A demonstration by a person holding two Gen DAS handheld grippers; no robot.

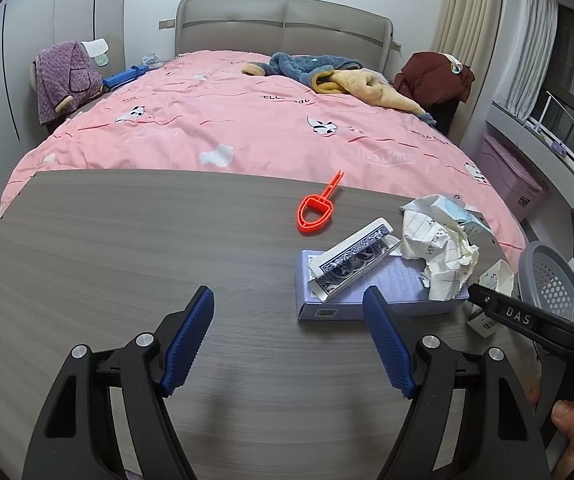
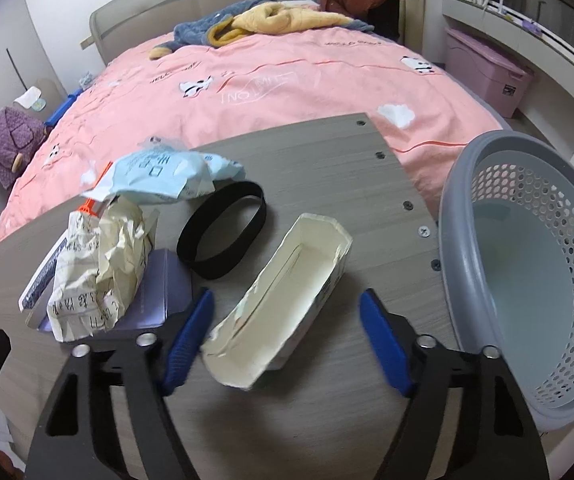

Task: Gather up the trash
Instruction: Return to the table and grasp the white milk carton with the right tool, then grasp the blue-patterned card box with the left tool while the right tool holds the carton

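The torn white carton point(image 2: 283, 304) lies open side up on the worktop point(image 2: 327, 168), low in the centre of the right wrist view, between the right gripper point(image 2: 287, 340) jaws, which stand spread with no pad clearly pressing it. It looks light, thin-walled and easily crushed, so a gentle pinch across its long side walls should serve. The grey basket point(image 2: 527, 280) waits at the right edge. The left gripper point(image 1: 289, 344) jaws are spread over bare worktop, empty
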